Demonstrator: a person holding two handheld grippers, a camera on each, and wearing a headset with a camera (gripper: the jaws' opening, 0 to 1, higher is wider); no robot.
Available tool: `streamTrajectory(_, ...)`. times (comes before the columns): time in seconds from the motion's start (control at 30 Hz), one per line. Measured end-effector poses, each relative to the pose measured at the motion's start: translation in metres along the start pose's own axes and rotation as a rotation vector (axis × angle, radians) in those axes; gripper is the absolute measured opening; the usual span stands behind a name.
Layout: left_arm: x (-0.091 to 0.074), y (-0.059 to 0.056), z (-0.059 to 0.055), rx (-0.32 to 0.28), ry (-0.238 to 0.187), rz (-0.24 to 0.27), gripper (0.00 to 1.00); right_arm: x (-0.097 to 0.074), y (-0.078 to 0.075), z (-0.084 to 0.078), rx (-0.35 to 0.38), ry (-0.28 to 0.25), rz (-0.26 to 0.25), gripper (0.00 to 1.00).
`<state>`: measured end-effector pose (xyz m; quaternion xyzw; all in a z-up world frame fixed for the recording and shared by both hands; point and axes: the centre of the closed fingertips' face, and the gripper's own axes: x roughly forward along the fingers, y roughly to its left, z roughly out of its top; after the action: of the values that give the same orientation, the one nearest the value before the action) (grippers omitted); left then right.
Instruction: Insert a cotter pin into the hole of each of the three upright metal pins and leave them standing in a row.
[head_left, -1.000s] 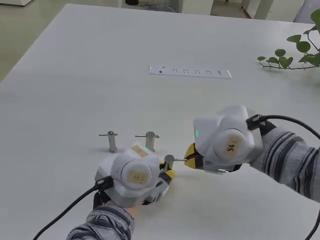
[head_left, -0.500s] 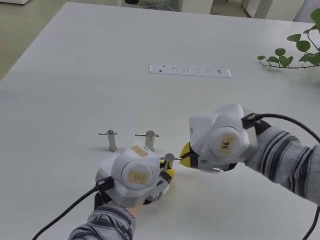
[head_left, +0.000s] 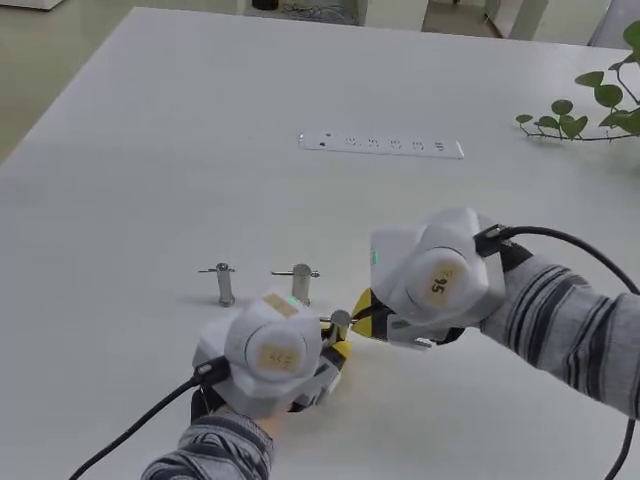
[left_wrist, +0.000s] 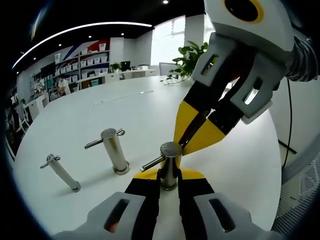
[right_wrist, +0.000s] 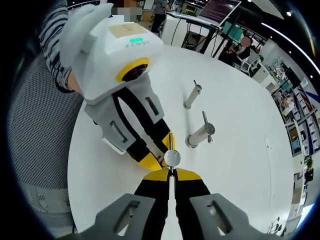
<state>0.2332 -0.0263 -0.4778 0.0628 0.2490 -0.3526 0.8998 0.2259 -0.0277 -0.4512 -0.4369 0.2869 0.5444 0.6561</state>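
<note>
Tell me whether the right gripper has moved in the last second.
Yes. Measured against the fixed power strip in the head view, the right gripper has slid left, toward the pin in the left gripper.

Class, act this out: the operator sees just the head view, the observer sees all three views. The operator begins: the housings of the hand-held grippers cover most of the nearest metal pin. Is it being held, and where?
Observer: Yes. The left gripper view shows the left hand-held gripper shut on the lower shaft of the third metal pin, which stands upright.
Operator: Is the cotter pin in its hole?
Observer: It is through. The cotter pin sticks out of the side away from the right hand-held gripper.
Operator: What holds it?
Observer: The right gripper view shows that gripper's jaws shut on its near end.
</note>
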Motion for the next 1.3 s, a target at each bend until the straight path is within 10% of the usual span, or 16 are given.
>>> streamTrajectory(1.3, 0.0003, -0.0002, -0.0006, -0.005, 0.005, 0.000, 0.10, -0.0093, 0.0000, 0.0031, 0.032, -0.039, 0.002, 0.00)
